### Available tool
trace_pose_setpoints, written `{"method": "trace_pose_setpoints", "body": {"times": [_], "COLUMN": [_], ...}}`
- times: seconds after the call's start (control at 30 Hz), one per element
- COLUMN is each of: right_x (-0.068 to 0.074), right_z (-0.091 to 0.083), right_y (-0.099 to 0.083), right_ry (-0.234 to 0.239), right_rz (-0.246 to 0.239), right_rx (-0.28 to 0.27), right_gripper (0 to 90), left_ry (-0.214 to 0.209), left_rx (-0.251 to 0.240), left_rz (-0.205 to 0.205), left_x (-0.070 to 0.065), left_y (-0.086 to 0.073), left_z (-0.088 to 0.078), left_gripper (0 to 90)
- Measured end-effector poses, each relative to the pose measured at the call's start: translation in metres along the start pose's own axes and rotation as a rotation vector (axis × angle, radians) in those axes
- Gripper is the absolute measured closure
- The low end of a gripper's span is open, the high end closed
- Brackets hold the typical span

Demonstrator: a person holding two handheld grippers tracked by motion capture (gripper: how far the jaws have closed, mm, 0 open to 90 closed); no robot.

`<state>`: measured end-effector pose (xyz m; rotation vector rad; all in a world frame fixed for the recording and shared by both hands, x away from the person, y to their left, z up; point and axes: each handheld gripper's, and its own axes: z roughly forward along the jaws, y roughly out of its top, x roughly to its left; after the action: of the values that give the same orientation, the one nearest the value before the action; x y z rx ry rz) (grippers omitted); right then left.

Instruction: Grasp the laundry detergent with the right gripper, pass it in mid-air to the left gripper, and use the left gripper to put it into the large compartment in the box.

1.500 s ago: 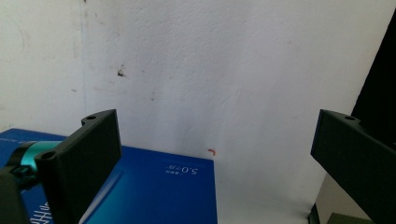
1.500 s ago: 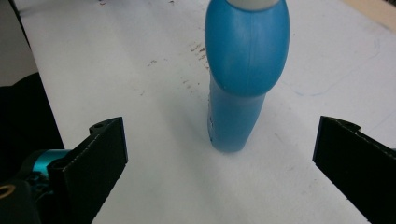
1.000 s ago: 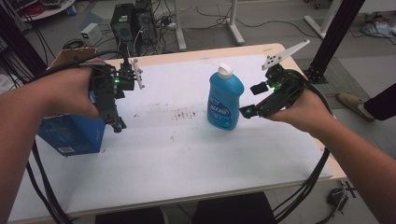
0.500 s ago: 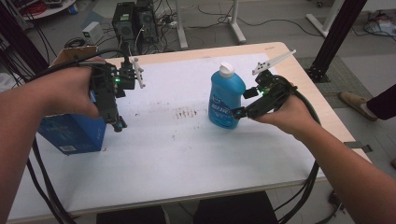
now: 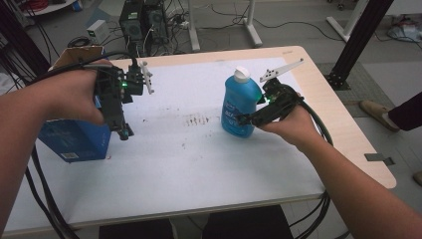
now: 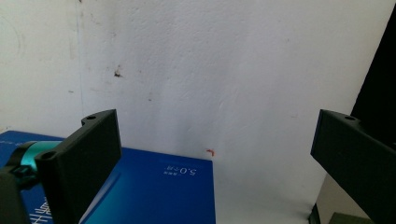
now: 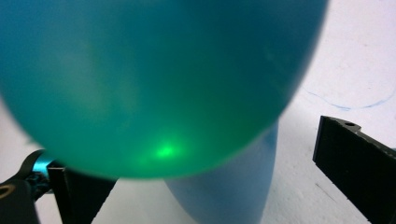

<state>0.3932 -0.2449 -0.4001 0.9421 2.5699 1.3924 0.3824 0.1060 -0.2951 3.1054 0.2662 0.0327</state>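
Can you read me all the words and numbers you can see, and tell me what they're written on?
"5.0", seen upside down, in small white print on the top of the blue box in the left gripper view.
The small characters before it on the box: too blurred to read.
The white letters at the box's lower left corner: cut off, unreadable.
The label on the blue bottle: too blurred to read.

In the right gripper view, the translucent blue plastic detergent bottle (image 7: 159, 88) is a blurred teal mass cut off by the top and left edges, and it hides most of the near black jaw of the right hand-held gripper (image 7: 219, 186). In the high view, the blue cardboard box (image 5: 74, 142) is partly covered by the left hand (image 5: 64, 97) and the left hand-held gripper (image 5: 122, 130), and the bottle's label print is too small to read. In the left gripper view, the box (image 6: 154, 186) runs off the bottom edge, its white lettering only partly legible.
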Motion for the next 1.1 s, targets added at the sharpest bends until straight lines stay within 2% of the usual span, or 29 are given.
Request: {"method": "trace_pose_setpoints", "body": {"times": [0.27,0.6,0.9,0.97,1.1], "right_x": [-0.002,0.001,-0.001,-0.001,-0.001], "right_z": [0.006,0.014,0.013,0.013,0.013], "right_y": [-0.006,-0.007,-0.009,-0.01,-0.011], "right_ry": [-0.021,-0.028,-0.038,-0.039,-0.043], "right_rz": [0.015,0.009,0.02,0.018,0.018], "right_rx": [-0.045,-0.081,-0.115,-0.111,-0.124], "right_gripper": [2.3,2.9,8.3,14.9,14.9], "left_ry": [0.003,0.002,0.003,0.002,0.002], "left_rx": [0.003,-0.001,-0.005,-0.003,-0.002], "left_rz": [0.0,-0.008,-0.009,-0.013,-0.01], "left_x": [0.0,-0.001,0.0,0.0,0.0], "left_y": [-0.003,-0.004,-0.007,-0.008,-0.009], "left_z": [-0.001,-0.001,0.0,0.001,0.001], "left_gripper": [1.7,1.7,1.7,1.7,1.7]}}
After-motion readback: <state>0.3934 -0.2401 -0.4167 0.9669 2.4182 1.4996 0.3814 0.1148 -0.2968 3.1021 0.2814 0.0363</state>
